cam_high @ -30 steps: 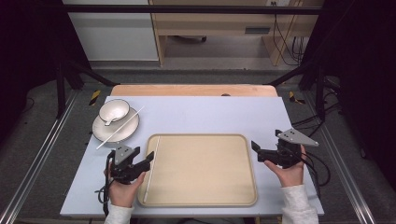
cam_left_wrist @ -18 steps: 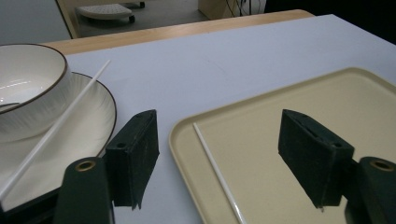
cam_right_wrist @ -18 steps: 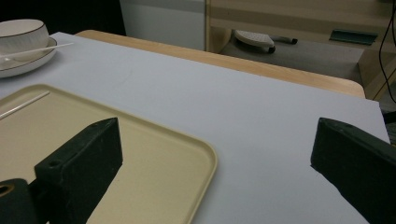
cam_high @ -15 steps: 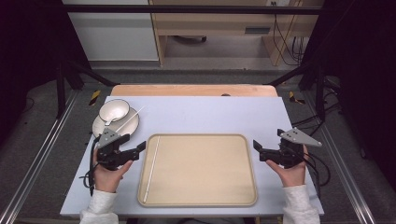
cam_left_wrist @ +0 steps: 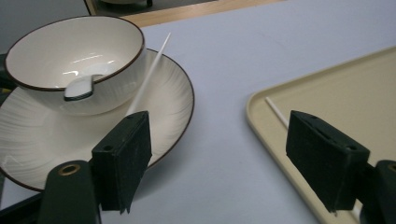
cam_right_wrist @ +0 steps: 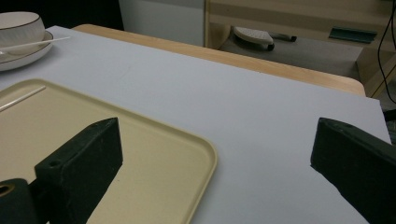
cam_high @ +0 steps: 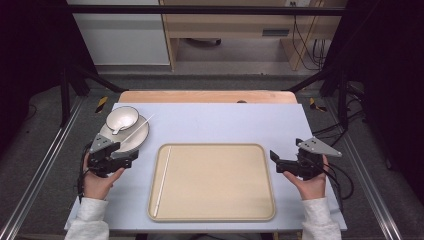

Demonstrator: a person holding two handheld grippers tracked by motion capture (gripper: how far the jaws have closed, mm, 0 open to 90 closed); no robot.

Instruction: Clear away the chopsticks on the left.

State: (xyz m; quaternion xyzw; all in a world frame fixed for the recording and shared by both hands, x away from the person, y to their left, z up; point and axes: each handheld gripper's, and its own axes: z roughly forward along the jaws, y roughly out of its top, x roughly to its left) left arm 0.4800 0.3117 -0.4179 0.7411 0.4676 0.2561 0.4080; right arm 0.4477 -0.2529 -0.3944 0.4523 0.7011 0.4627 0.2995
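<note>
Evidently the second chopstick (cam_left_wrist: 148, 74), leaning across the plate (cam_left_wrist: 177, 100) against the bowl (cam_left_wrist: 74, 51), is the next thing to fetch; it lies just ahead of the left tongs (cam_left_wrist: 219, 154), whose jaws have just been opening and hold nothing. Its mate (cam_high: 163, 180) already lies on the tray (cam_high: 265, 200) beside them. Next, the jaws must straddle the thin stick and close. The right tongs (cam_right_wrist: 215, 172) wait wide open and empty over the worktop (cam_right_wrist: 261, 112).
</note>
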